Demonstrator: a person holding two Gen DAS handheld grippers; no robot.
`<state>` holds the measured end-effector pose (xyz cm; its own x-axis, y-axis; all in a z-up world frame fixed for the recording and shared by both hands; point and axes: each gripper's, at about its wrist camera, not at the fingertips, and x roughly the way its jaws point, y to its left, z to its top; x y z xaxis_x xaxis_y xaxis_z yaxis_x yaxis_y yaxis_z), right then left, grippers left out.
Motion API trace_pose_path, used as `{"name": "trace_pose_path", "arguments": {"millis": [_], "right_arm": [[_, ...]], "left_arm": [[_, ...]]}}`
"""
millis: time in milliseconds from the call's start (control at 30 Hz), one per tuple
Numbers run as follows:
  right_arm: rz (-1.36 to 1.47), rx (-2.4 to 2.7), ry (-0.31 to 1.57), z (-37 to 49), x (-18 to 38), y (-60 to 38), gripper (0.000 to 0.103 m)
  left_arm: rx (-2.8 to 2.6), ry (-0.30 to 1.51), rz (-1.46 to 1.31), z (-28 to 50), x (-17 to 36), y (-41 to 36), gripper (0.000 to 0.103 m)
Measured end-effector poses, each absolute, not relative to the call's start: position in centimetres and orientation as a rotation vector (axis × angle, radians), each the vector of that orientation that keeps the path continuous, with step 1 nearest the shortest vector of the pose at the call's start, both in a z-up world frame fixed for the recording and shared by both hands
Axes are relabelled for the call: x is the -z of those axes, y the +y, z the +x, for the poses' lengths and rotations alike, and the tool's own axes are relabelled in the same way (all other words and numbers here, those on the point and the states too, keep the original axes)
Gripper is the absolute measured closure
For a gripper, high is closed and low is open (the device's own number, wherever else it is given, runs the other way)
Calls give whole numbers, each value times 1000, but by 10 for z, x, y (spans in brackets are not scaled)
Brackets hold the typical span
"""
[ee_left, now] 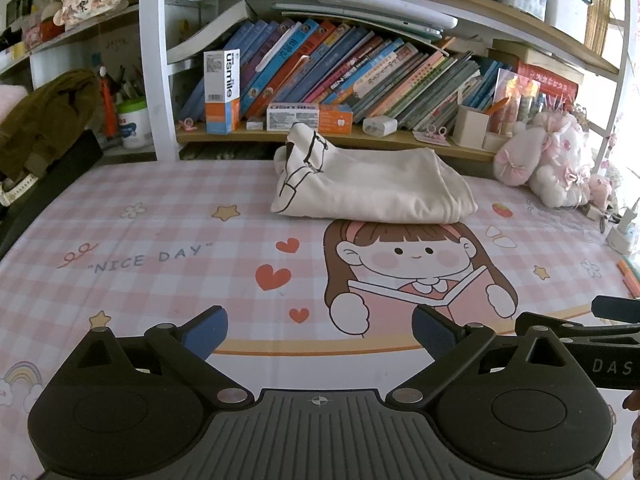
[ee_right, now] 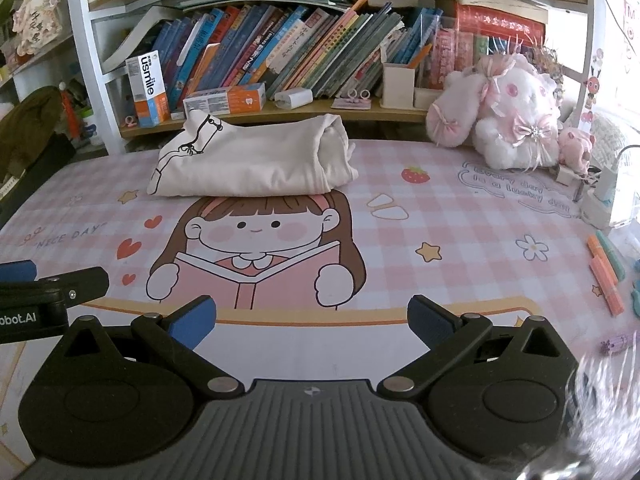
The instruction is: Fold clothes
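Observation:
A cream garment with a black line print point(ee_left: 372, 188) lies folded in a thick bundle at the far side of the pink checked desk mat point(ee_left: 160, 280), just before the bookshelf. It also shows in the right wrist view point(ee_right: 256, 160). My left gripper point(ee_left: 320, 332) is open and empty, low over the near part of the mat, well short of the garment. My right gripper point(ee_right: 312, 320) is open and empty too, beside the left one. Part of the right gripper shows at the right edge of the left wrist view point(ee_left: 616, 344).
A bookshelf with leaning books point(ee_left: 340, 72) and toothpaste boxes point(ee_left: 222, 92) stands right behind the garment. Pink plush toys point(ee_right: 508, 116) sit at the back right. Pens point(ee_right: 606, 276) and a charger point(ee_right: 604, 196) lie at the right edge. A dark green garment point(ee_left: 44, 120) hangs at left.

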<state>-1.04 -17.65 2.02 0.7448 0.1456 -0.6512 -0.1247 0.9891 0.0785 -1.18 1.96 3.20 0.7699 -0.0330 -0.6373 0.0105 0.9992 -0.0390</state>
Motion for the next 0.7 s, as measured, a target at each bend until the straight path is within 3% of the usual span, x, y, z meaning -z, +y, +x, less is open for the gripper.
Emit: {"name": "trace_pose_path", "arguments": {"millis": [700], "right_arm": [[23,-162,721,-7,-19,-175,0]], "left_arm": [[26,742,-74,-6,-25,23,0]]}}
